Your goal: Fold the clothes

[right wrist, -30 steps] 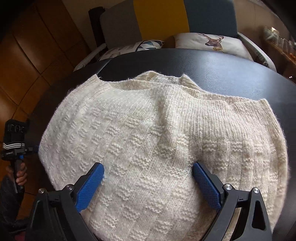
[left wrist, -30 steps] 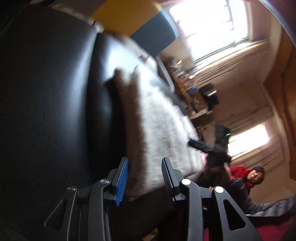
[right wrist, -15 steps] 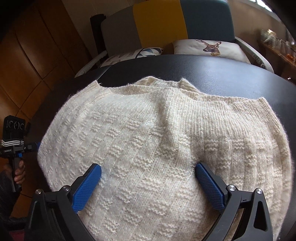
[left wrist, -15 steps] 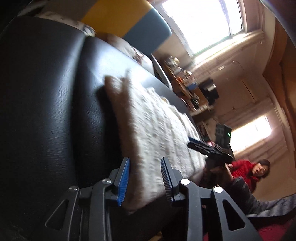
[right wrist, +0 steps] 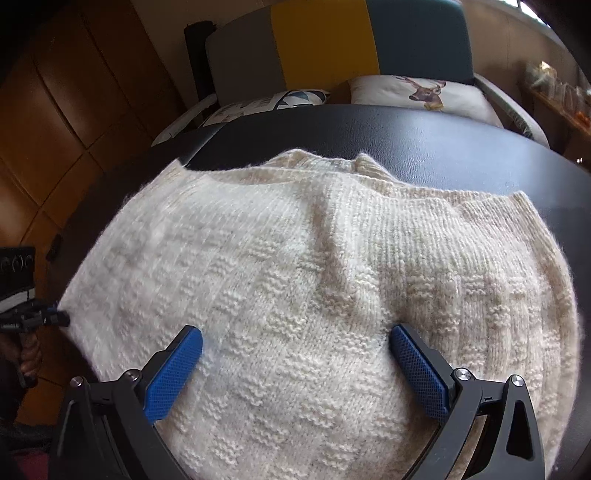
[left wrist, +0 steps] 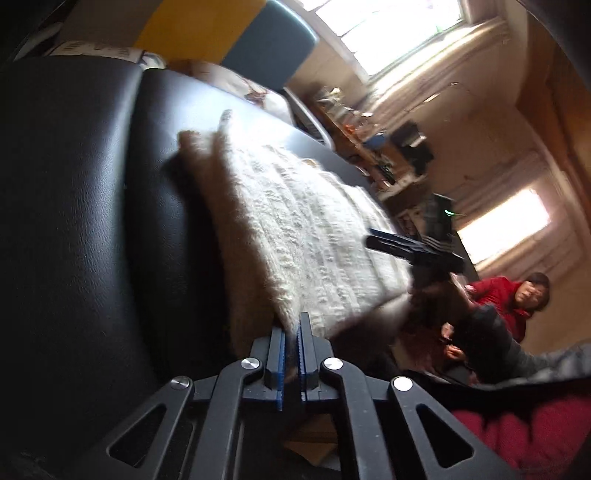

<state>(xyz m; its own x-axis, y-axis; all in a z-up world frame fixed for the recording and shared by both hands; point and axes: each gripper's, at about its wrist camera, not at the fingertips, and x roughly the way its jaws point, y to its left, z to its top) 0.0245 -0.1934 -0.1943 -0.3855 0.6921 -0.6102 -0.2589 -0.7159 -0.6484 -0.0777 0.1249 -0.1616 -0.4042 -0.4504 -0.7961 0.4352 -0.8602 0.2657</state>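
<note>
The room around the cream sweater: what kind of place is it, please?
Probably a home living room: a sofa with a deer-print cushion behind the black padded surface, curtained windows and a cluttered shelf.

No legible text, label, brand, number or sign was present in either view. The cushion [right wrist: 424, 94] in the upper right of the right wrist frame carried a printed deer head only, with no lettering. The patterned cushion [right wrist: 266, 105] to its left showed markings too small to be read. The left wrist frame was blurred, and no characters could be resolved there.
</note>
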